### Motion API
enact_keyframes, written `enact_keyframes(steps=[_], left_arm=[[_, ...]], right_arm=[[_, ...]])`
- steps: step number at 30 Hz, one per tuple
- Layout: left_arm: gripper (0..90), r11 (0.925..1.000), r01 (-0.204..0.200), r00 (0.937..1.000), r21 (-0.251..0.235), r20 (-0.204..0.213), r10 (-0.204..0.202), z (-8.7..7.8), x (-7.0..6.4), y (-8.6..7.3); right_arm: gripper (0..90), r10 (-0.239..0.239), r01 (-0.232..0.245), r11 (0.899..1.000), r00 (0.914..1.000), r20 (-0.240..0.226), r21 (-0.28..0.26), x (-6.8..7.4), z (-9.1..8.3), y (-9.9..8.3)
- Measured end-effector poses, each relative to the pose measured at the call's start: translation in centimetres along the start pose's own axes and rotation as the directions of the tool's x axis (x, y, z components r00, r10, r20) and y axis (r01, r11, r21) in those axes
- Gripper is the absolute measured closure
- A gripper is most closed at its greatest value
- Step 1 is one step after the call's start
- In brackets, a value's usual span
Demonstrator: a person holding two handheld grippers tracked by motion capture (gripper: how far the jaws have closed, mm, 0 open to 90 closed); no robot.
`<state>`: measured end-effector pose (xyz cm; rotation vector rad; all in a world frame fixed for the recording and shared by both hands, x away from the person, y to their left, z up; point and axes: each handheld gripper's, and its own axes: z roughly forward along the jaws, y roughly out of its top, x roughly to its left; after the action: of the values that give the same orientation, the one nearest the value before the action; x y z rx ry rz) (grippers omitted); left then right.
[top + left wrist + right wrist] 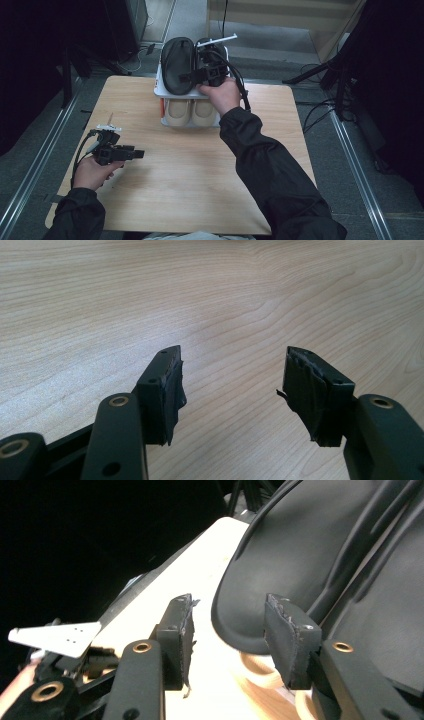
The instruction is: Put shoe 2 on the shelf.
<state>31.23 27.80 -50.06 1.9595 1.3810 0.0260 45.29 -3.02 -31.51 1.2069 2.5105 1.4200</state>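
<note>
High view: a pair of black rubber shoes (192,65) lies side by side on the top tier of a white two-tier rack (161,89) at the upper centre of the frame, long axes running away from the person; beige shoes (191,113) sit on the tier below. The right gripper (186,78) is at the left black shoe; in the right gripper view its jaws stand partly open around the shoe's edge (250,600), not yet closed. The left gripper (141,154), lower left, hangs open and empty over the wooden table (200,175), well apart.
</note>
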Motion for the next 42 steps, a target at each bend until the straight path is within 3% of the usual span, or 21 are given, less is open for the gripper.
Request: enact_keyframes(steps=[9,24,27,36,42], left_arm=[[41.9,1.0,0.003,1.0,-0.002,-0.003,-0.003,0.0,0.1,-0.1],[41.7,1.0,0.001,1.0,-0.001,-0.005,-0.001,0.0,0.0,-0.2],[41.6,1.0,-0.003,1.0,-0.003,-0.009,0.003,0.0,-0.1,-0.2],[40.9,0.9997,-0.022,0.9998,-0.009,0.003,0.022,0.1,-0.3,-0.1],[40.8,0.9996,-0.026,0.9997,-0.008,0.0,0.026,0.2,-0.4,-0.2]], right_arm=[[55.2,-0.041,0.042,0.999,0.9986,-0.035,0.03,0.3,-0.7,-2.2],[52.0,-0.052,0.054,0.998,0.9951,-0.085,0.025,-0.2,-1.8,-6.2],[50.1,-0.049,0.052,0.998,0.9924,-0.113,0.027,-0.4,-1.9,-7.0],[49.9,-0.077,0.08,0.997,0.9915,-0.105,0.024,-1.6,-2.2,-9.5],[48.0,-0.063,0.066,0.998,0.9909,-0.119,0.017,-2.3,-2.1,-11.7]])
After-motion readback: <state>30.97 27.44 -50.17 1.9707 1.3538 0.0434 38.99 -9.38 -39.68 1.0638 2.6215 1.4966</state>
